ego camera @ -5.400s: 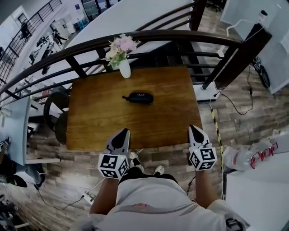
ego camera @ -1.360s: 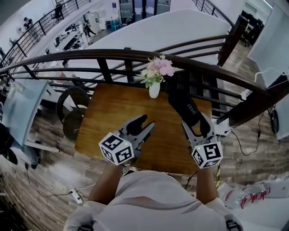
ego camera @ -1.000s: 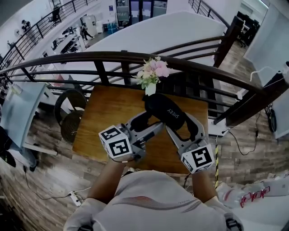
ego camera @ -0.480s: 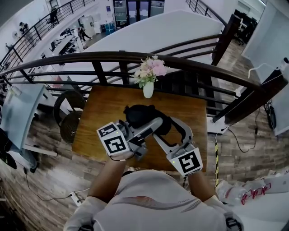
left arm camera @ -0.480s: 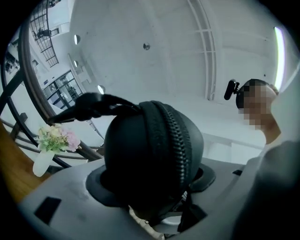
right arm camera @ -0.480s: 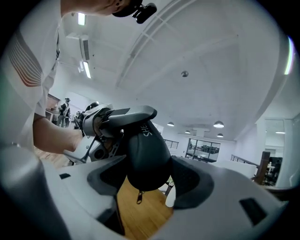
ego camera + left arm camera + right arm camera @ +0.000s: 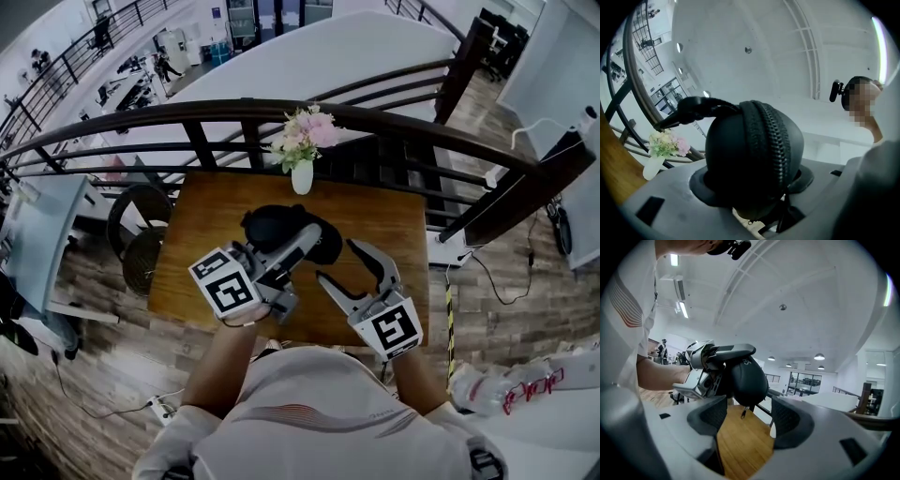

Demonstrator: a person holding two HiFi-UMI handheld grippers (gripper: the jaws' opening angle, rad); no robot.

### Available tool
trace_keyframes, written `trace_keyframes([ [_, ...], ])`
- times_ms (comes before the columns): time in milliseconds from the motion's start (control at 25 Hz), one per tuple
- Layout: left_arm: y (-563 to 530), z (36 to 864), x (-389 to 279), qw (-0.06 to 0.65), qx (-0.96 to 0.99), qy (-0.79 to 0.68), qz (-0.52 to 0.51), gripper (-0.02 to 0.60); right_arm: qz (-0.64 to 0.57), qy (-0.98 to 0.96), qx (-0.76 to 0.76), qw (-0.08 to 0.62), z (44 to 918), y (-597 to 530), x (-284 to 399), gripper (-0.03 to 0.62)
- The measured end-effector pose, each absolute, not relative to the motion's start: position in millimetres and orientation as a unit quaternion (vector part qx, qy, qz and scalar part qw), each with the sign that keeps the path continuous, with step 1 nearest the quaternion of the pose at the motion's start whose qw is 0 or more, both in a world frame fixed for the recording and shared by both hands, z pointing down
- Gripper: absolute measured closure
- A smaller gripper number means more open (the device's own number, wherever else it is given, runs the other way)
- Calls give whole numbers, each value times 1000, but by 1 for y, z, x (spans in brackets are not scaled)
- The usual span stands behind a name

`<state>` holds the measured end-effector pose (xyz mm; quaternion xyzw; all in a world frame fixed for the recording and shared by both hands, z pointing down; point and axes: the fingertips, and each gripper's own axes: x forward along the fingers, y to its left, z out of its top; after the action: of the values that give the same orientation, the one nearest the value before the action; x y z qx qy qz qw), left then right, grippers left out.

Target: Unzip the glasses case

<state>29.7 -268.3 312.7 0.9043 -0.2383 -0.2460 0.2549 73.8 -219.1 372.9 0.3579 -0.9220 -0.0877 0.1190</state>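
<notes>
White short-sleeved shirt point(image 7: 309, 412), faint red stripes point(image 7: 281, 433)

The head camera looks steeply down from above the person onto the left tool point(image 7: 298, 242) and right tool point(image 7: 342, 262), with the desk point(image 7: 202, 220) beneath them. The left tool's camera sits right behind its jaws, which have just been closing on the glasses case point(image 7: 754, 154), and tilts up toward the ceiling point(image 7: 754, 42), the case filling its middle. The right tool's camera faces roughly level across the desk at the left tool and case, which all three views share; flowers point(image 7: 302, 141) beyond the tools show in head and left views.
</notes>
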Motion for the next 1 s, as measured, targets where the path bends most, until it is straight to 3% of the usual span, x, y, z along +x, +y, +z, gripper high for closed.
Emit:
trace_keyframes([
  [600, -266, 309, 20, 236, 904, -256, -249, 302, -19, -922, 364, 129, 399, -225, 67, 543],
  [1000, -256, 313, 24, 204, 920, -256, -217, 305, -55, -908, 379, 168, 406, -227, 73, 545],
])
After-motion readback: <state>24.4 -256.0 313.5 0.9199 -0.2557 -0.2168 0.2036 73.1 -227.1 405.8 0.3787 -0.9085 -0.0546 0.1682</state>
